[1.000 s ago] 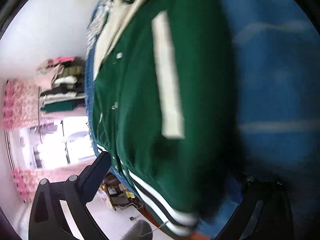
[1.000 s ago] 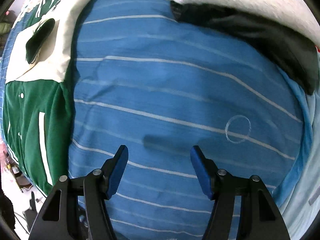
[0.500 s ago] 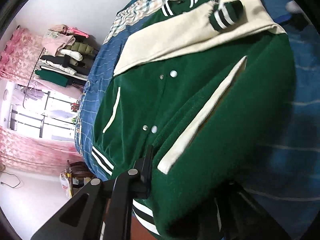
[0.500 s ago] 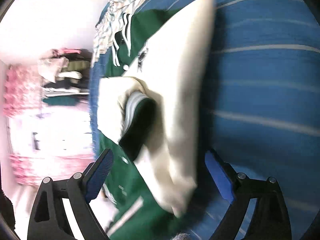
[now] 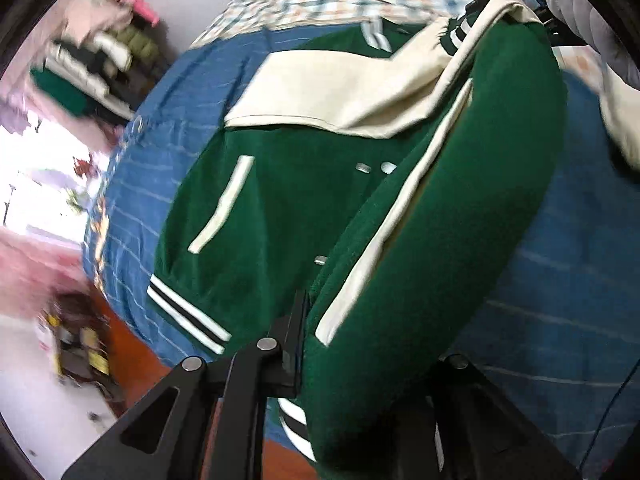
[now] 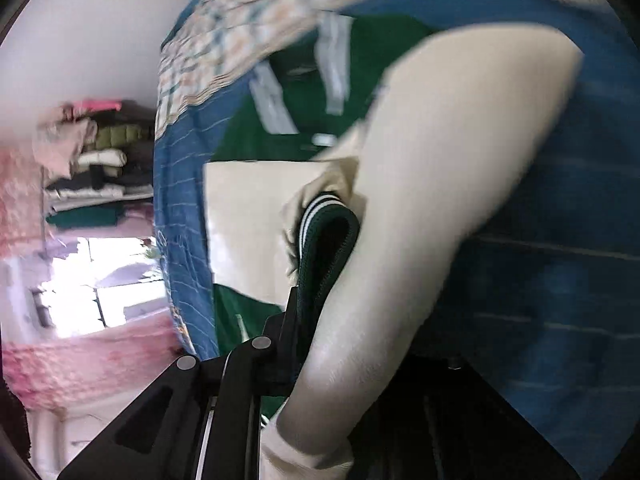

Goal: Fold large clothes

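Green jacket (image 5: 280,208) lies on the blue bed (image 5: 168,148). The left gripper (image 5: 360,364) pinches its hem edge, lifting the green side panel. The right gripper (image 6: 360,364) clamps the cream sleeve (image 6: 440,184) near the striped cuff (image 6: 324,232), raised above the body. Stacked clothes (image 5: 92,64) sit beyond; a plaid sheet (image 5: 340,0) lies at the bed's far end.

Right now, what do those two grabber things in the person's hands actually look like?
Both are matte black. The left gripper and right gripper each show angular linkage arms with cut-out slots, joined by round silver pivot pins. Each left-hand finger is a flat black bar. A thin dark cable crosses the left view's lower right. No hands or sleeves show.
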Tool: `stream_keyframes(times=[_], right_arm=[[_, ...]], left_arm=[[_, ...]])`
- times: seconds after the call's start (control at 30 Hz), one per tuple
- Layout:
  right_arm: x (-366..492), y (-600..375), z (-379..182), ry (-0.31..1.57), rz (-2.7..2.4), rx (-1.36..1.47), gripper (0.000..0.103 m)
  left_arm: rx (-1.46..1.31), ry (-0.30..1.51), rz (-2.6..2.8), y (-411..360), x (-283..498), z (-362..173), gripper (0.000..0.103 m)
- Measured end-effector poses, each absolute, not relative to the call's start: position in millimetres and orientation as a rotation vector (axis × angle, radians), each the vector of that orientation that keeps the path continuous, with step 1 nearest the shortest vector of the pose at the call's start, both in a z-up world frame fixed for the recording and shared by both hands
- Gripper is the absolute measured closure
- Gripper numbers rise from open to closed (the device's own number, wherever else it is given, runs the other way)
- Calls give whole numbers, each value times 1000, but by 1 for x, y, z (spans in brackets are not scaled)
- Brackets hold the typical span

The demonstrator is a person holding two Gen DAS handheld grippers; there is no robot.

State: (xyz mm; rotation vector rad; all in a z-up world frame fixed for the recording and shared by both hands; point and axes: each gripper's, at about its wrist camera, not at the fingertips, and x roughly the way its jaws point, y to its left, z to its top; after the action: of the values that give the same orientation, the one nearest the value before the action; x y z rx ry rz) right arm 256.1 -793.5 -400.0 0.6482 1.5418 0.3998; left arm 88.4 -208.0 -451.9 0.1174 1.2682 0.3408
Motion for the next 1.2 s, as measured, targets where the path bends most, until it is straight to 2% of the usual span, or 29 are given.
stream_keyframes(times=[0.1, 0.2, 0.3, 0.37, 0.43, 0.5, 0.53, 0.57, 0.6, 0.67, 0.73, 0.77, 0.87, 0.97, 1.03, 1.1, 1.2], right_arm=[[262, -734, -351, 1549, 388, 521, 87], [283, -642, -334, 1570, 381, 385, 87], [290, -549, -335, 1589, 387, 246, 86], [298, -483, -362, 1629, 372, 137, 85], [317, -416, -397, 1682, 366, 97, 71], [326, -368, -437, 1780, 361, 58, 53], [327, -359, -448, 1799, 356, 67, 48], [329, -352, -453, 1811, 370, 106, 45], [330, -349, -452, 1814, 421, 178, 44], [329, -353, -443, 1810, 545, 330, 44], [330, -366, -424, 1776, 646, 426, 39], [334, -382, -409, 1718, 642, 414, 35], [345, -447, -380, 1581, 547, 365, 34], [362, -529, -369, 1472, 340, 330, 27], [376, -585, -375, 1431, 208, 331, 25], [391, -627, -393, 1426, 154, 374, 22], [419, -659, -452, 1511, 267, 525, 20]], left_arm=[[-6, 1272, 366, -150, 97, -433, 89], [-127, 1280, 420, -88, 105, -432, 88], [-231, 1289, 488, -23, 110, -449, 85], [-312, 1309, 508, 18, 113, -475, 84], [-398, 1342, 509, 52, 112, -502, 80], [-533, 1384, 514, 87, 105, -523, 60], [-587, 1385, 524, 99, 98, -527, 55], [-664, 1371, 543, 117, 86, -528, 39], [-700, 1360, 552, 127, 78, -527, 26], [-708, 1338, 604, 143, 61, -517, 25], [-666, 1354, 646, 149, 52, -510, 25], [-630, 1363, 672, 150, 50, -506, 25], [-558, 1337, 679, 146, 60, -496, 25], [-452, 1354, 692, 133, 86, -516, 25], [-383, 1409, 746, 137, 101, -556, 25], [-456, 1450, 766, 152, 104, -589, 23], [-525, 1442, 802, 173, 107, -594, 23]])
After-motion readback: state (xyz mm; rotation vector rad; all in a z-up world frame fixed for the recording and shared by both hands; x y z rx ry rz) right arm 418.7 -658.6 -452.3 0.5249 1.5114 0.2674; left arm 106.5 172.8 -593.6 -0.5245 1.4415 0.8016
